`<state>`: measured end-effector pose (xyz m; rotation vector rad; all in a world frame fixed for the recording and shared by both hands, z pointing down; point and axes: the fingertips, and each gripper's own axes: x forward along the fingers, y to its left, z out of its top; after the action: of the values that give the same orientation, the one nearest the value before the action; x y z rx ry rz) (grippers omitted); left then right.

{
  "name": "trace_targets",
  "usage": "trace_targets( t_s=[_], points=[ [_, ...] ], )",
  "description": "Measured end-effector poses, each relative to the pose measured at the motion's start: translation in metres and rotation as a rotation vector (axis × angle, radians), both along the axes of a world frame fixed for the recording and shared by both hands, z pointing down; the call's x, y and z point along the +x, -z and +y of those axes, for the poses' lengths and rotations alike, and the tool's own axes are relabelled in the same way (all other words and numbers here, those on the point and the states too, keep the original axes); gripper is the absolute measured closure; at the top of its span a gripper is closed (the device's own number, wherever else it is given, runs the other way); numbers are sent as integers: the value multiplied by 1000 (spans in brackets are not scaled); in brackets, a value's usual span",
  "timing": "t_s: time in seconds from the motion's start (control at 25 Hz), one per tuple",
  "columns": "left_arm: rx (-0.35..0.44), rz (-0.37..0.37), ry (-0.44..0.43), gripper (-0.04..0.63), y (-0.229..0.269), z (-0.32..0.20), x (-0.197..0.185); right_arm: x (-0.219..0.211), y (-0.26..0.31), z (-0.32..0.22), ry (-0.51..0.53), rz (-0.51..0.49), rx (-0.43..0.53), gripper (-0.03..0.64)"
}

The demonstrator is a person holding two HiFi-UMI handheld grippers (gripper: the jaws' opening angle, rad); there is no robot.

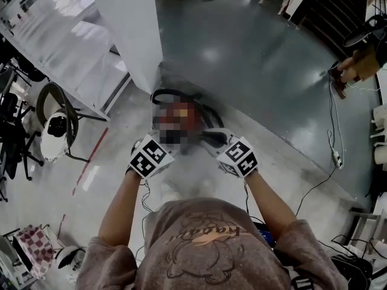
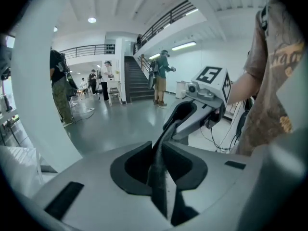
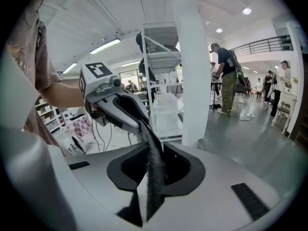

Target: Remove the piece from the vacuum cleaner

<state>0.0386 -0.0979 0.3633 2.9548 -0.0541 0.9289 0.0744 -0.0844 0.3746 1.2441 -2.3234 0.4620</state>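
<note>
Shirt (image 1: 205,240) foremost; left gripper (image 2: 161,153) & right gripper (image 3: 153,153), jaws pressed together, empty, held over vacuum cleaner (image 1: 192,115). Piece judged rigid plastic, light, clip-fitted; to be gripped nr joint.

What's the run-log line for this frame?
left gripper: jaws nearly shut, empty | right gripper: jaws nearly shut, empty | vacuum: on floor below both, untouched

Two grippers (image 2: 161,189) (image 3: 150,189), one vacuum cleaner (image 1: 199,115), one strip (image 2: 165,136)

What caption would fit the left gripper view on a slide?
Left gripper and right gripper pinch one dark strip stretched between them.
</note>
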Motion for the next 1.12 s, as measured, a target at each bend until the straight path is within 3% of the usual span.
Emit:
trace_targets(
  t_s=[0.2,0.52,1.12],
  points=[
    [-9,117,63,525,36,7,-2,-1,40,9,-1,-23,78,551],
    [-58,249,124,520,71,17,-12,-6,78,20,-91,-178,130,539],
    [-72,266,167,518,38,9,-23,-16,43,13,-138,-239,117,535]
  ],
)
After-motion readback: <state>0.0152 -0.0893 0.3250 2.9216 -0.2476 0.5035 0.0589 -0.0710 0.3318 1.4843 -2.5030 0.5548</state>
